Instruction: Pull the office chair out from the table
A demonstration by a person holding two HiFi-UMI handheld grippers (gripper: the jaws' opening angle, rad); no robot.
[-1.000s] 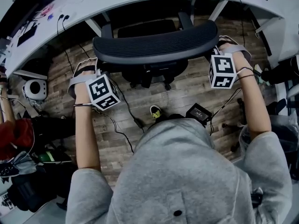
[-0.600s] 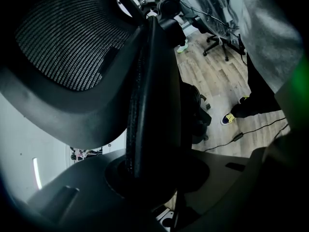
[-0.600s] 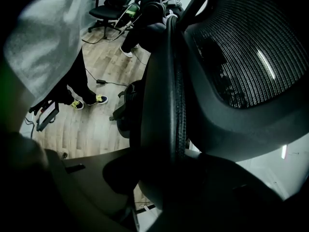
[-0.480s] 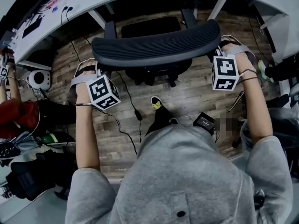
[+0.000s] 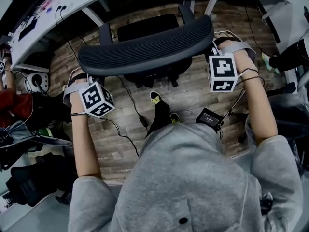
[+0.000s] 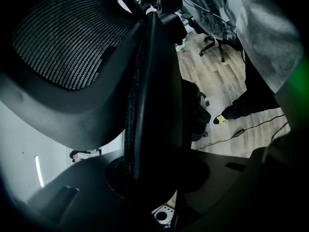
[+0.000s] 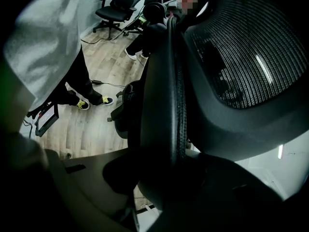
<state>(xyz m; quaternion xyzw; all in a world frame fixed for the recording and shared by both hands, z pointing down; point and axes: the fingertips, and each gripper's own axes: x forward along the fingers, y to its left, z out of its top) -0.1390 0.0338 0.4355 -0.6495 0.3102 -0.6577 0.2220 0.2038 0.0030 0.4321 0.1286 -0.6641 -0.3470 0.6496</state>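
Note:
The black office chair's mesh backrest (image 5: 145, 45) curves across the head view, and its seat (image 5: 147, 28) stands just in front of the white curved table (image 5: 72, 4). My left gripper (image 5: 82, 76) is shut on the left end of the backrest, and my right gripper (image 5: 216, 46) is shut on the right end. In the left gripper view the backrest's edge (image 6: 149, 105) runs down between the jaws of the left gripper (image 6: 149, 173). The right gripper view shows the same edge (image 7: 166, 105) clamped in the right gripper (image 7: 164, 178). The fingertips are mostly hidden by the backrest.
Cables trail over the wooden floor (image 5: 116, 144). A black box (image 5: 209, 118) lies at the right, by my shoe (image 5: 155, 98). Dark bags (image 5: 29, 182) and a white device (image 5: 36, 81) sit at the left. Another office chair (image 7: 113, 11) stands farther off.
The chair and both grippers have moved back from the table and a little to the left. More of the seat shows clear of the table's edge. My foot has stepped back.

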